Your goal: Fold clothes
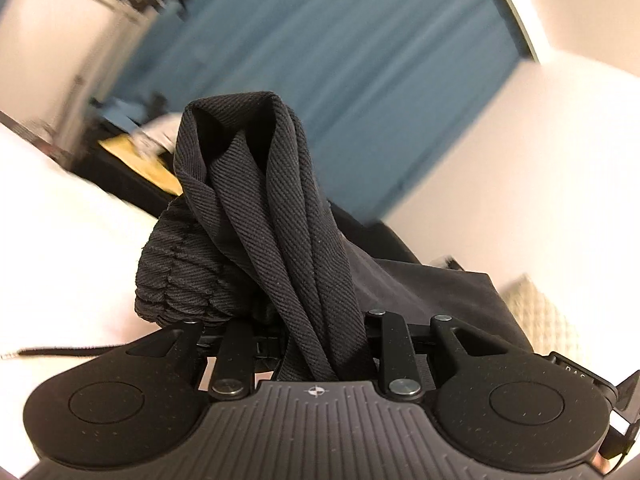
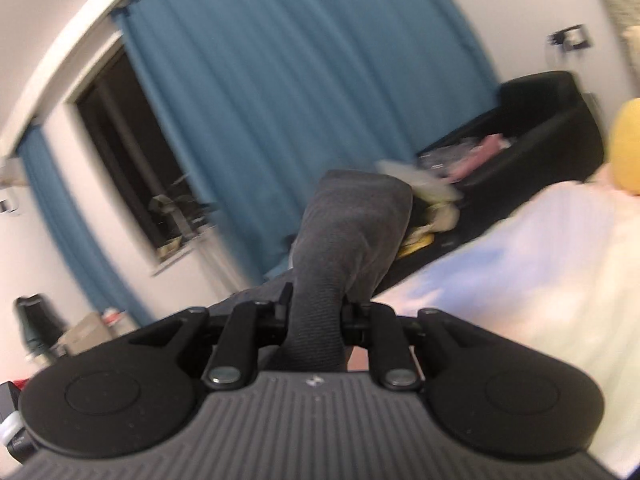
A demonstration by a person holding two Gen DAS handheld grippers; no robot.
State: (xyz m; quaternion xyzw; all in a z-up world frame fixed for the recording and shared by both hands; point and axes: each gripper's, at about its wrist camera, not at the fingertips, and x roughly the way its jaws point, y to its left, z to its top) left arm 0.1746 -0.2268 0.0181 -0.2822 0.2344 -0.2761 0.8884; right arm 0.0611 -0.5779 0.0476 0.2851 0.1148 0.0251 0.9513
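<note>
A dark grey garment point(image 1: 256, 200) with a ribbed cuff or waistband point(image 1: 180, 276) stands bunched in the left wrist view. My left gripper point(image 1: 320, 344) is shut on a fold of it. More of the garment trails right over the white bed point(image 1: 60, 240). In the right wrist view my right gripper point(image 2: 316, 316) is shut on another bunch of the same grey cloth point(image 2: 352, 232), held up above the bed point(image 2: 540, 280). The fingertips of both grippers are hidden by cloth.
Blue curtains point(image 2: 280, 80) and a dark window point(image 2: 132, 160) fill the background. A black sofa point(image 2: 540, 128) with clutter stands beyond the bed. A yellow cushion point(image 2: 628, 148) lies at far right. A checked pillow point(image 1: 540, 312) lies right of the garment.
</note>
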